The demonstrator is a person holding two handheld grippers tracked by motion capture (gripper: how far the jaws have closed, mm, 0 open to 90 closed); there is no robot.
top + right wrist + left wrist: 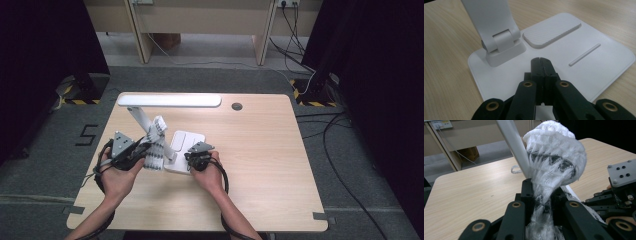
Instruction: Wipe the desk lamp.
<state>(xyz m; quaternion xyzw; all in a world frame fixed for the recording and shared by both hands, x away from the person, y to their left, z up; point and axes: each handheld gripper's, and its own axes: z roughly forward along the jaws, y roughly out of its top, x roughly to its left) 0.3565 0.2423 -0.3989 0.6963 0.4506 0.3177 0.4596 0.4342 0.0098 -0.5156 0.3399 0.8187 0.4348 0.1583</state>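
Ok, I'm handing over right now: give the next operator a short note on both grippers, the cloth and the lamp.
Left gripper: shut on the white patterned cloth, which is bunched against the lamp arm.
Right gripper: shut, holding nothing, tips over the lamp base, probably steadying it; contact is unclear.
Done: cloth gripped and brought up to the arm.
Left: likely wiping the rest of the lamp, then setting the cloth down on the table.

White cloth with black pattern (554,167): bunched, pinched between the left gripper's fingers (527,192), pressed against the lamp's arm. White desk lamp (170,101): upright; its flat base (599,62) lies directly under the right gripper's fingertips (540,65).
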